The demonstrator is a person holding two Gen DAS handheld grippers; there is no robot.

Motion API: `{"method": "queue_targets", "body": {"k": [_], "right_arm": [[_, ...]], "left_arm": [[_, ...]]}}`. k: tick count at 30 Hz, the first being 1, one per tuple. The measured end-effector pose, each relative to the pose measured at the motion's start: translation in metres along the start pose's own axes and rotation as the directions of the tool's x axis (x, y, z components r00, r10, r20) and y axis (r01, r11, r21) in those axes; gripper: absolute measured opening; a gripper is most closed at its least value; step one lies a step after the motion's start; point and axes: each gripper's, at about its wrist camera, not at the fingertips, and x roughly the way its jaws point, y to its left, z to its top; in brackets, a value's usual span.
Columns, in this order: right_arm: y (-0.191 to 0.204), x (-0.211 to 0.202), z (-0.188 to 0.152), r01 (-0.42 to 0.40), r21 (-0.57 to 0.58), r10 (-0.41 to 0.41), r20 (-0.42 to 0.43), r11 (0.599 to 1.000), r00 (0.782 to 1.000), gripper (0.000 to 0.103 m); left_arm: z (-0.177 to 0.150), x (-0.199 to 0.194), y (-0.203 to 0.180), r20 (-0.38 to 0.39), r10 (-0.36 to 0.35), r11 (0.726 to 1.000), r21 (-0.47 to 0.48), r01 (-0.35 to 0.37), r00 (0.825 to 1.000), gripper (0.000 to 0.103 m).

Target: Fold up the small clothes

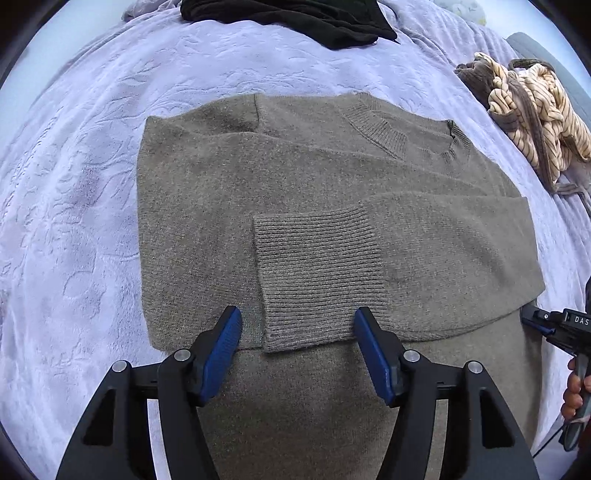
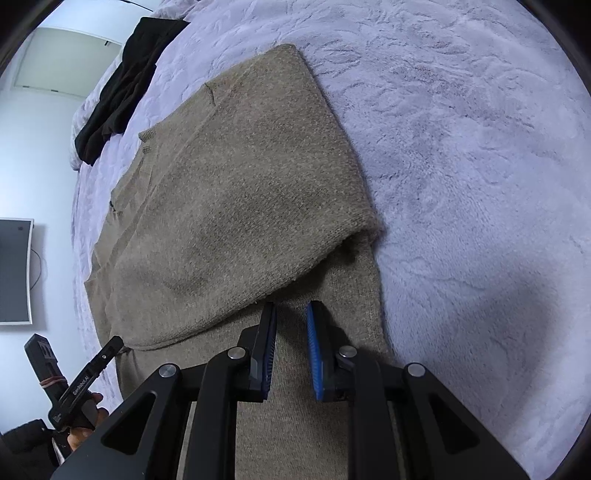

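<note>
A grey-brown knitted sweater [image 1: 295,177] lies flat on the bed, both sleeves folded across its body. The ribbed cuff [image 1: 317,273] of one sleeve rests on top, near the lower hem of the fold. My left gripper [image 1: 298,314] hovers just above that cuff, open, blue pads on either side of it and not pressing it. In the right wrist view the sweater [image 2: 240,184] shows its folded sleeve edge. My right gripper [image 2: 291,306] stands over the sweater's side, pads a narrow gap apart with only fabric below them. It also shows at the edge of the left view [image 1: 554,325].
A lilac embossed blanket [image 1: 74,221] covers the bed. A black garment [image 1: 295,18] lies at the far edge, and a striped cream garment [image 1: 535,122] is bunched at the right. A dark screen [image 2: 14,269] hangs on the wall beyond the bed.
</note>
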Motion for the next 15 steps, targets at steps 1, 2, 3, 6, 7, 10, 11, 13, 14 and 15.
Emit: {"method": "queue_targets", "body": {"k": [1, 2, 3, 6, 7, 10, 11, 13, 14, 15], "right_arm": [[0.0, 0.0, 0.0, 0.0, 0.004, 0.0, 0.0, 1.0, 1.0, 0.018], [0.0, 0.0, 0.0, 0.001, 0.004, -0.001, 0.0, 1.0, 1.0, 0.019], [0.001, 0.0, -0.001, 0.002, 0.004, -0.002, -0.001, 1.0, 1.0, 0.019], [0.002, -0.001, -0.001, -0.002, 0.003, 0.002, -0.003, 1.0, 1.0, 0.023], [0.002, -0.002, -0.001, -0.006, 0.002, 0.006, -0.003, 1.0, 1.0, 0.025], [0.004, -0.002, -0.003, -0.005, -0.005, 0.005, -0.003, 1.0, 1.0, 0.031], [0.005, -0.002, -0.003, -0.004, -0.007, 0.004, -0.004, 1.0, 1.0, 0.032], [0.006, -0.003, -0.003, -0.001, -0.014, 0.0, -0.005, 1.0, 1.0, 0.033], [0.007, -0.004, -0.004, 0.001, -0.016, -0.001, -0.005, 1.0, 1.0, 0.034], [0.007, -0.005, -0.004, 0.002, -0.019, -0.002, -0.006, 1.0, 1.0, 0.035]], "left_arm": [[0.0, 0.0, -0.001, -0.001, 0.005, 1.0, 0.002, -0.005, 1.0, 0.065], [0.001, 0.001, -0.002, -0.002, 0.01, 1.0, 0.003, -0.01, 1.0, 0.065], [0.002, 0.001, -0.004, -0.004, 0.014, 1.0, 0.002, -0.014, 1.0, 0.064], [0.002, 0.002, -0.006, -0.006, 0.02, 1.0, -0.002, -0.02, 1.0, 0.065], [0.002, 0.002, -0.006, -0.006, 0.021, 1.0, -0.002, -0.021, 1.0, 0.065], [0.002, 0.003, -0.008, -0.01, 0.022, 1.0, -0.003, -0.022, 1.0, 0.076], [0.002, 0.002, -0.01, -0.009, 0.017, 1.0, -0.003, -0.017, 1.0, 0.084], [0.002, 0.0, -0.013, 0.004, 0.036, 0.999, 0.007, -0.036, 0.999, 0.084], [0.002, -0.002, -0.014, 0.012, 0.045, 0.999, 0.011, -0.045, 0.999, 0.084], [0.001, -0.005, -0.015, 0.019, 0.047, 0.999, 0.006, -0.047, 0.999, 0.084]]}}
